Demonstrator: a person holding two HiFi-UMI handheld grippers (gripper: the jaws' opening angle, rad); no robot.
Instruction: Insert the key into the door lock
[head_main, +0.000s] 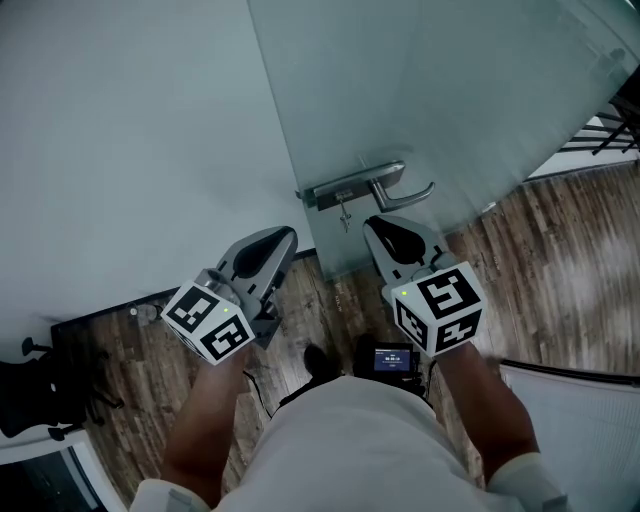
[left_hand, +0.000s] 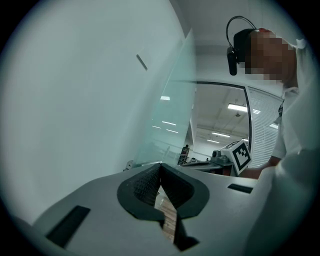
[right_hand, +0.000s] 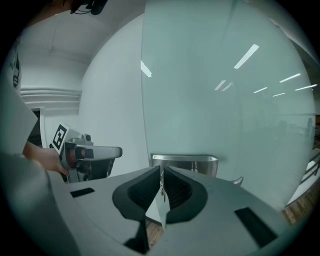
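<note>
A frosted glass door (head_main: 450, 90) carries a metal lock plate (head_main: 350, 186) with a lever handle (head_main: 405, 197). A key (head_main: 345, 213) hangs from the plate's underside, at the lock. My left gripper (head_main: 288, 238) is below and left of the plate, apart from it, pads (left_hand: 150, 182) pressed together on nothing. My right gripper (head_main: 376, 222) sits just right of the key without touching it. In the right gripper view its jaws (right_hand: 161, 170) stand together with only a thin slit. The key (right_hand: 162, 191) shows through that slit below the plate (right_hand: 192, 162).
A white wall (head_main: 130, 150) meets the door's left edge. Wood floor (head_main: 560, 260) runs under the door. A black chair base (head_main: 40, 385) is at the lower left. A small black device (head_main: 390, 358) hangs at the person's waist, with a shoe (head_main: 318, 362) beside it.
</note>
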